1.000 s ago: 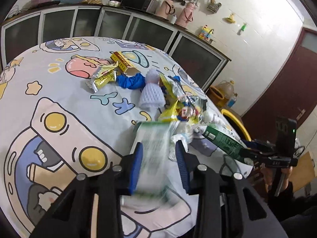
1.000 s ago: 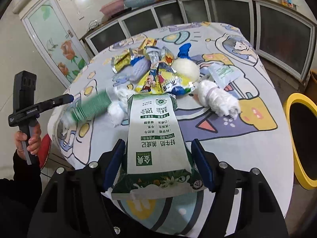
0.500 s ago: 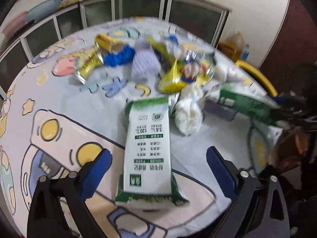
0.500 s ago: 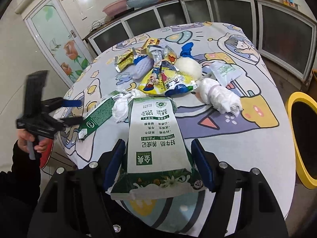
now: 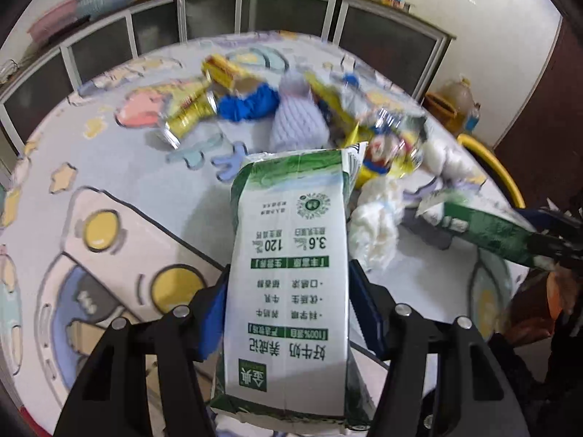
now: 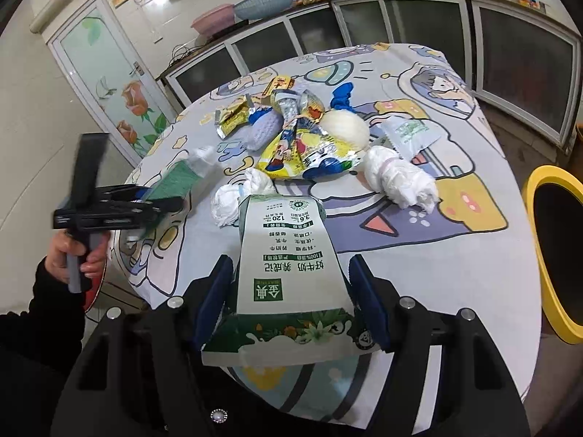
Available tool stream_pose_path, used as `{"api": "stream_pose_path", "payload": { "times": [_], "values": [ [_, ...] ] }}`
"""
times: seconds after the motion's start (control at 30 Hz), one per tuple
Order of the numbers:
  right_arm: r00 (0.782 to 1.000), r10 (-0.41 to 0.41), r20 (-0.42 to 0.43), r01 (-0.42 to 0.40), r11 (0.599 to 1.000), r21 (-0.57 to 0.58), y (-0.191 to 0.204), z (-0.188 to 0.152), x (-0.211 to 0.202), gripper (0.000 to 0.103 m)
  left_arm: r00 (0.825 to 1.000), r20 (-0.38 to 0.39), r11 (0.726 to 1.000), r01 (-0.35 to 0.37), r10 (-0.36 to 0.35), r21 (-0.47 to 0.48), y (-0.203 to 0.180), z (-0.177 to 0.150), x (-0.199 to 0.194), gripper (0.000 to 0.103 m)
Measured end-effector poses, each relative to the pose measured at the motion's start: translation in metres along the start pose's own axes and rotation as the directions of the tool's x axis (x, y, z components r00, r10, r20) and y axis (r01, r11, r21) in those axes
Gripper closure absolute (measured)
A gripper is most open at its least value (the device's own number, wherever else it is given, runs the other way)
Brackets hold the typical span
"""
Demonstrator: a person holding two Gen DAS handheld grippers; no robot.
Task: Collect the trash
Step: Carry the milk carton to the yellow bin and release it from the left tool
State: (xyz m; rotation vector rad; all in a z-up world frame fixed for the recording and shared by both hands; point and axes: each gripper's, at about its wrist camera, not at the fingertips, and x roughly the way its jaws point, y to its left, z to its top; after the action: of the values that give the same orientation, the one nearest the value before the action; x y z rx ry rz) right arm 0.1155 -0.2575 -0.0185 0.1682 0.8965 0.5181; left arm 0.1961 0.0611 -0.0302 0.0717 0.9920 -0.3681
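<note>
Glass-fronted cabinets [image 6: 400, 25] line the back wall, and out front sits the round table [image 6: 455, 273] under its cartoon cloth, litter heaped across the middle. The left claw [image 5: 288, 291] is closing right now around a white-and-green milk carton [image 5: 288, 240], blue pads up against both long sides, printed face to the camera, top end pointing at the pile. From the other side you see that carton poking out of the claw at the table's near edge, a hand [image 6: 76, 255] wrapped round the handle. The right claw [image 6: 289, 280] is pinching a second milk carton [image 6: 288, 255] the same way, pads on its flanks, the flowered base nearest the lens, out over the near edge of the table. Just beyond both cartons lies a crumpled white tissue [image 5: 371, 229]. Further in: yellow snack wrappers [image 6: 302, 149], a lavender foam net [image 5: 297, 123], a blue rag [image 5: 247, 103] and a wad of white plastic [image 6: 400, 174]. Off to the right of the table stands a yellow-rimmed bin [image 6: 539, 255], mouth dark.
</note>
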Motion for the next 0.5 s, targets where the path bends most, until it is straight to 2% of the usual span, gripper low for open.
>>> {"api": "stream_pose_path", "payload": {
  "times": [0.13, 0.23, 0.33, 0.5],
  "values": [
    [1.0, -0.013, 0.027, 0.013, 1.0, 0.008, -0.003, -0.001, -0.015, 0.041, 0.999, 0.054, 0.999, 0.003, -0.005, 0.04, -0.015, 0.007, -0.029, 0.045],
    [0.998, -0.026, 0.055, 0.025, 1.0, 0.011, -0.008, -0.003, -0.027, 0.041, 0.997, 0.065, 0.998, 0.025, -0.029, 0.064, -0.032, 0.016, -0.035, 0.045],
    [0.996, -0.053, 0.077, 0.05, 0.998, 0.04, -0.024, -0.005, -0.04, 0.041, 0.995, 0.071, 0.992, 0.063, -0.07, 0.105, -0.057, 0.028, -0.027, 0.045],
    [0.985, -0.128, 0.116, 0.113, 0.986, 0.125, -0.063, -0.014, -0.068, 0.041, 0.986, 0.033, 0.971, 0.156, -0.165, 0.182, -0.112, 0.052, 0.0, 0.045]
  ]
}}
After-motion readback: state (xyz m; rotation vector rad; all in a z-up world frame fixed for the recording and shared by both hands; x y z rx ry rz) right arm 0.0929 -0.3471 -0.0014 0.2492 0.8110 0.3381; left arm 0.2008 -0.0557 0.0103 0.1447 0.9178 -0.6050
